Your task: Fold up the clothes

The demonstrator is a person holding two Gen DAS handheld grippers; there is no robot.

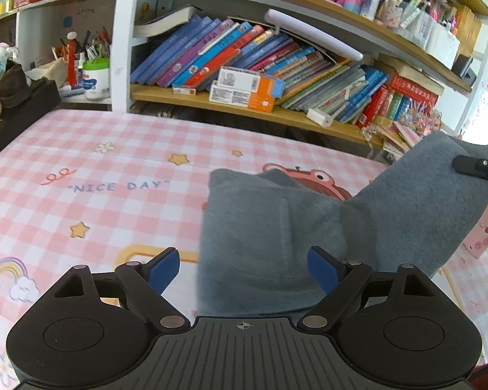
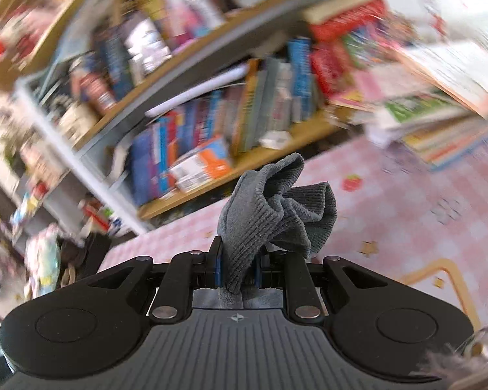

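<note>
Jaws of the left gripper (image 1: 244,269) spread wide and holding nothing, low over the grey garment (image 1: 276,237) on the pink checked table (image 1: 81,195), jaws of the right gripper (image 2: 237,268) clamped on the garment's ribbed cuff (image 2: 276,211), lifting that end above the table

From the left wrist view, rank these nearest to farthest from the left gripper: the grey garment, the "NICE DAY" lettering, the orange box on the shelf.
1. Grey garment, just ahead of the left gripper.
2. "NICE DAY" lettering, ahead-left on the tablecloth.
3. Orange box, on the shelf beyond the table.
</note>
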